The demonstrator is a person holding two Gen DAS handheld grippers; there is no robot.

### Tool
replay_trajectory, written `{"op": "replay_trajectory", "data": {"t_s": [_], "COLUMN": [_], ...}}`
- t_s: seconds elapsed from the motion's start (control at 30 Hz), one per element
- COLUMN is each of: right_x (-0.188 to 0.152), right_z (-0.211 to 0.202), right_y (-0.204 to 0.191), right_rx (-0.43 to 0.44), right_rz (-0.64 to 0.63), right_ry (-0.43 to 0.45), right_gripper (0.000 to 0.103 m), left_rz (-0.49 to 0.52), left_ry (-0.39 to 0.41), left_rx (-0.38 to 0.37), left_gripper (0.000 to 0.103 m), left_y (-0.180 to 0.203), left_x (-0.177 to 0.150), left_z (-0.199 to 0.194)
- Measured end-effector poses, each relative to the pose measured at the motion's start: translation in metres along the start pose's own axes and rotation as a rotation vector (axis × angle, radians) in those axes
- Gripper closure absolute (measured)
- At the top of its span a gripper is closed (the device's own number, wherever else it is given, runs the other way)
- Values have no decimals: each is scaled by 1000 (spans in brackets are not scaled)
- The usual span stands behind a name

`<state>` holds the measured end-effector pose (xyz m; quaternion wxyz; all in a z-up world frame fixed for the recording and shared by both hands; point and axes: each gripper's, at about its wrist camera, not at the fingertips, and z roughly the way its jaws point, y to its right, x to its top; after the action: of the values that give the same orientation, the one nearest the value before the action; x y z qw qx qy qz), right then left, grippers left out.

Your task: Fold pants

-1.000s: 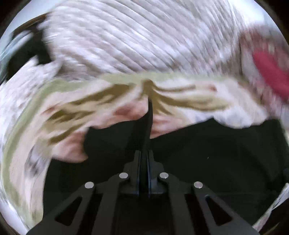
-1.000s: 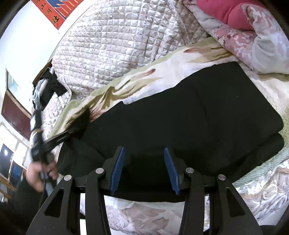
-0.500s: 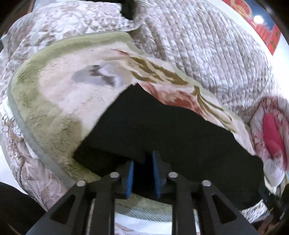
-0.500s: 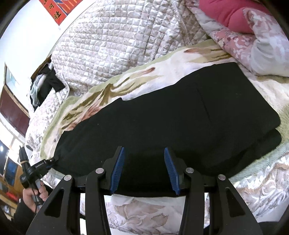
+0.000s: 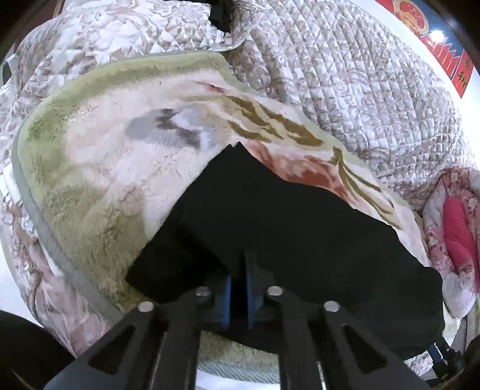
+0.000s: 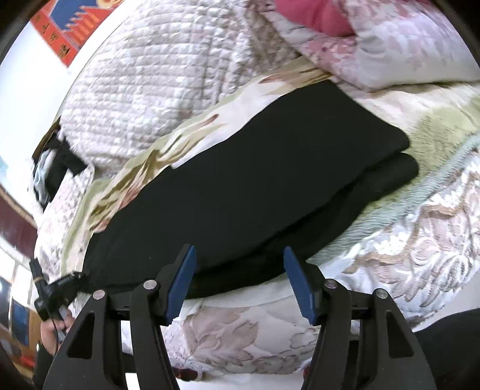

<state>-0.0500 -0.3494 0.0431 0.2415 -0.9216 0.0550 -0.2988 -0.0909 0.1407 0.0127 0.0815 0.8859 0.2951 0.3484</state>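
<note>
— Any writing you can read from your tongs?

— Only the red and blue poster [image 6: 64, 28] on the white wall; it carries yellow characters, too small and bent for me to make out.

— And the pants?

— The black pants [image 6: 255, 168] lie in a long folded band on a fleecy blanket [image 5: 99, 186], cream with an olive border and brown leaf shapes, over the bed's quilted diamond-stitched cover [image 5: 345, 78]. The cloth is matte and plain.

— Your tongs?

— My left tongs [image 5: 238, 288] are pinched nearly together on the near edge of the pants. My right tongs [image 6: 240, 279] have just been opening; their ribbed blue pads [image 6: 300, 285] stand wide apart at the pants' near edge, pressing nothing
</note>
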Motion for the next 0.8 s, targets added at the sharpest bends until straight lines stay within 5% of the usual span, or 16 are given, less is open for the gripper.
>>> {"op": "replay_trajectory", "data": {"t_s": [0.4,0.5,0.53,0.8], "right_x": [33,44,46,36], "right_z": [-2,-2,0,-19], "right_y": [36,47,52,50], "right_rx": [-21,-58,-69,-70], "right_rz": [194,243,265,256], "right_ry": [134,169,168,197], "right_gripper": [43,80,100,101], "left_rz": [-4,-7,-9,19], "left_ry": [1,2,2,49], "left_rx": [-5,-4,-6,-8], "left_gripper": [98,98,98,98], "left_y": [-1,-2,-2,-2], "left_x": [0,0,0,3], "left_z": [-2,-2,-2,-23]}}
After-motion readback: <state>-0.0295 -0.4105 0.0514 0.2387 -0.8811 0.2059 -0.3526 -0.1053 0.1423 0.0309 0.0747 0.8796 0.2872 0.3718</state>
